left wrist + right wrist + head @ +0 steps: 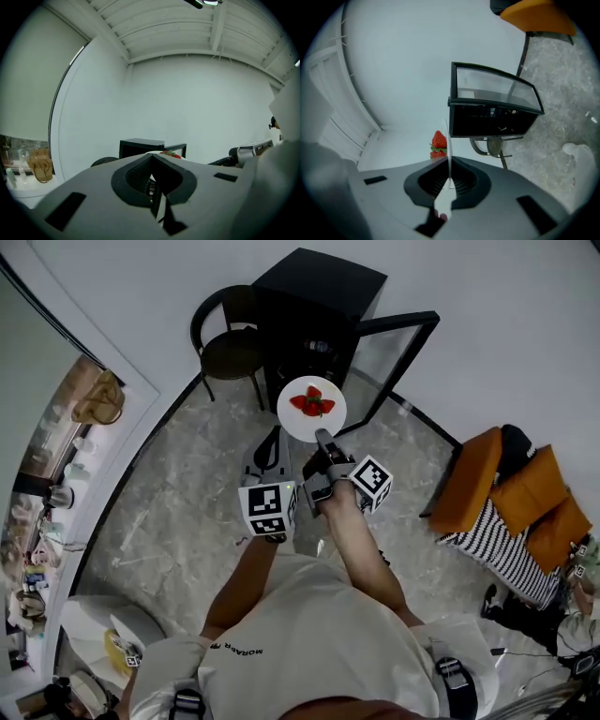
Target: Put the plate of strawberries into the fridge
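**Colours and patterns on view**

Plate (pixel 325 421): white. Strawberries (pixel 312 402): red, green leaves. Fridge (pixel 317 292): black; its glass door (pixel 386 367) black-framed. Chair (pixel 231 345): black. Floor (pixel 183 512): grey, marbled with pale veins. Cushions (pixel 530 491): orange. Fabric (pixel 502 554): black-and-white stripes. Left gripper (pixel 274 433) and right gripper (pixel 322 436): grey, with black-and-white square markers. Shirt (pixel 309 634): cream.

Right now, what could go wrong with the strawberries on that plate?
The right gripper pinches the plate only by its thin rim, so it might tilt and the loose strawberries could roll off onto the floor. The way into the fridge is narrow too: the open glass door stands on one side and a chair on the other, so the plate might bump one.
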A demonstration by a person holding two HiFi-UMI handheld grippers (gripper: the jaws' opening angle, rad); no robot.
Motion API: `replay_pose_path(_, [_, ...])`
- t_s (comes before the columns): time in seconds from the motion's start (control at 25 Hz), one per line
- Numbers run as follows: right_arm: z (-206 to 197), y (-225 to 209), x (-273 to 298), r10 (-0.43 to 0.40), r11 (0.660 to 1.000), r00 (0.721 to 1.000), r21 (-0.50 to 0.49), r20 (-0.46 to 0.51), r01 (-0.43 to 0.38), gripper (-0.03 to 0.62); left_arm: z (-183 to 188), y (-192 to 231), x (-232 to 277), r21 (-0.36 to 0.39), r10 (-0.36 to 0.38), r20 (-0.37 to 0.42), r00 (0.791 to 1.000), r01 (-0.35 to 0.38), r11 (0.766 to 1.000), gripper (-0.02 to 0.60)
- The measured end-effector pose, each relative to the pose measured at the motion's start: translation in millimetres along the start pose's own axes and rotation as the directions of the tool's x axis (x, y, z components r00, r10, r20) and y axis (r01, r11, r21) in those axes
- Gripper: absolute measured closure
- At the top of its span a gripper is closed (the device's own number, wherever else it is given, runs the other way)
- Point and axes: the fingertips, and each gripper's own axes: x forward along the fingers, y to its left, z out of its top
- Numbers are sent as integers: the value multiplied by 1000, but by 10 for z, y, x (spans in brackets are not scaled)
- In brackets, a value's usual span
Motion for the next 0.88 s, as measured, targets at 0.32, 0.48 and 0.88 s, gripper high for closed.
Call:
replay_pose_path(0.32, [321, 33, 1067, -29, 999, 999, 16, 27, 28, 574, 147, 423, 1078, 12, -40, -28, 999, 41, 999, 581])
replay_pose_path(0.48, [333, 94, 1534, -23, 999, 999, 35, 37, 22, 575, 250, 719, 1447, 12, -47, -33, 998, 47, 999, 581])
replay_pose_path(0.88, [524, 70, 2287, -32, 999, 996, 34, 80, 29, 574, 238, 1127, 2171, 6, -71, -51, 996, 71, 997, 581])
